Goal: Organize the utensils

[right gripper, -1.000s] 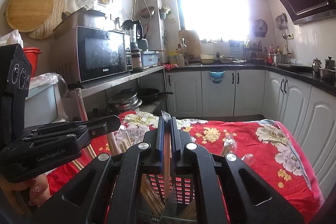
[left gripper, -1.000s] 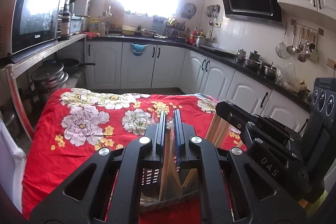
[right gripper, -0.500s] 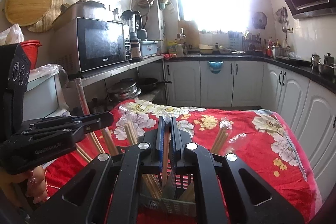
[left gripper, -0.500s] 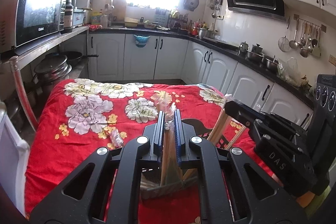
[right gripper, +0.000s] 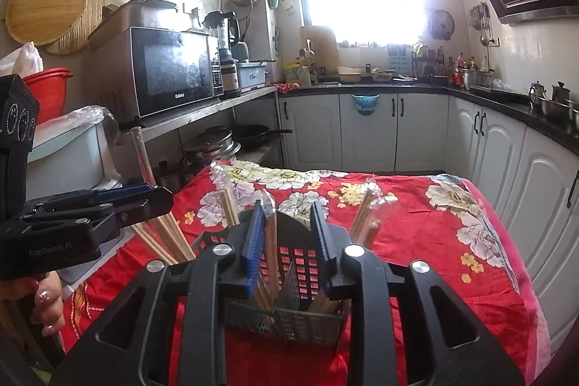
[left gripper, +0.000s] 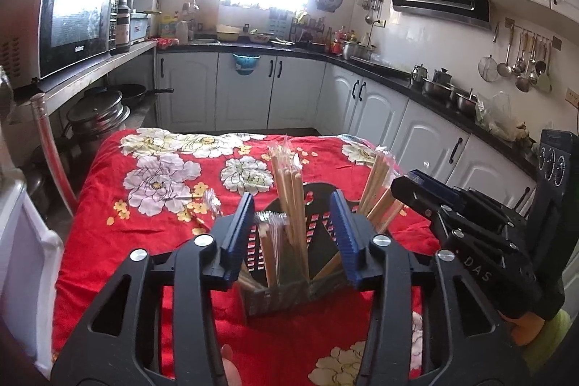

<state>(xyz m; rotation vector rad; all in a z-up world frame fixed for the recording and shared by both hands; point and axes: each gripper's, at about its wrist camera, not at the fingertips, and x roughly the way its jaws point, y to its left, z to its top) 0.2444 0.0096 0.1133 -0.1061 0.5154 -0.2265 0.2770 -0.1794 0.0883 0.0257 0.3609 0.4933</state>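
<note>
Wrapped chopstick bundles stand in a black perforated utensil caddy set on a counter covered by a red floral cloth; their long axes run near upright, tips fanning outward, and clear wrapper ends show at the tops. Left claw: blue-padded fingers apart, one on either side of the central bundle, not touching it as far as the left wrist view shows; the bundle lies straight ahead between the jaws. Right claw: fingers also apart, straddling the caddy's middle compartment, with one wrapped pair just beside its left pad; contact cannot be confirmed because of motion blur. In the right wrist view a further bundle leans left and another leans right. Both claws hang directly over the caddy, the left one coming in from the caddy's left, and they sit close to each other. Judgement: both claws look to have let go of their loads into the caddy, so the next move is a straight lift clear along the chopsticks' axis, since sideways travel risks snagging the leaning bundles or tipping the light caddy. Open cloth lies beyond the caddy and to its right; the counter's left edge is near the left claw.
</note>
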